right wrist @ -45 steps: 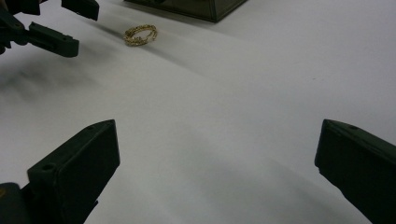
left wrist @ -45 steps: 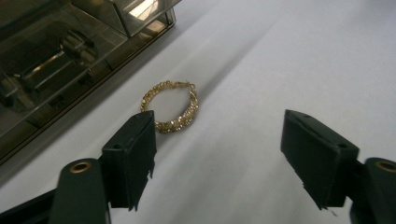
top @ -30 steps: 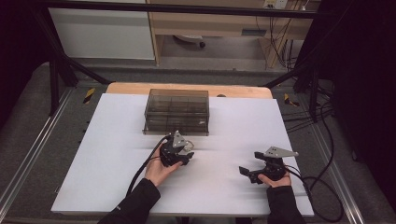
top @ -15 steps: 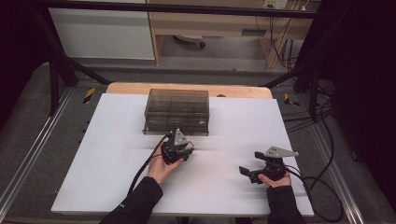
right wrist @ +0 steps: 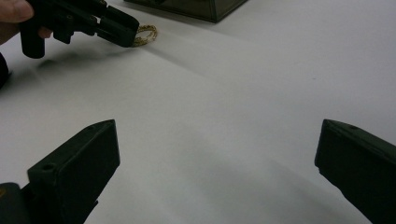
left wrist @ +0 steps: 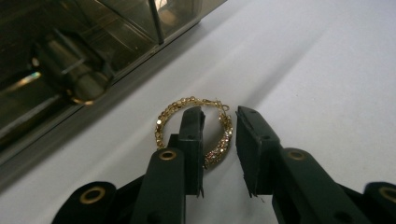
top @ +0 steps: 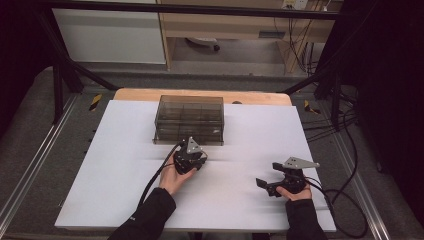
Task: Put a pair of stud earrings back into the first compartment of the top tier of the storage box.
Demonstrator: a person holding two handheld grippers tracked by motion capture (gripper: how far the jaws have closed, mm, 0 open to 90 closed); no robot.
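Left side first: the left gripper [left wrist: 219, 154] sits w/ its fingers [left wrist: 191, 140] straddling one side of a gold hoop earring [left wrist: 187, 105], which lies flat on the white counter [top: 125, 165] just in front of the smoky clear organizer box [top: 189, 119]. The fingers have just been closing — compared w/ the high view a second ago the hand has barely shifted, so what's changed is the narrowing gap, not the position. My read: this is the pinch step of a pick-up, approach already done.

Where the earring sits relative to the fingers: one finger is planted inside the ring, the other outside it, w/ the beaded right-hand arc of the hoop between them. A sliver of counter shows between that arc and the outer finger [left wrist: 254, 149], so the pads don't look pressed on it yet — not gripping, approx. a touch more closure needed. Rest of the hoop pokes out beyond the fingertips toward the box. From the right gripper view the same earring [right wrist: 145, 33] peeks out at the left gripper's tip, lying on the counter.

Further right, the right gripper [top: 272, 184] rests low over bare counter, well apart from earring and box, fingers [right wrist: 77, 172] spread wide w/ nothing between them — idle, prob. waiting.
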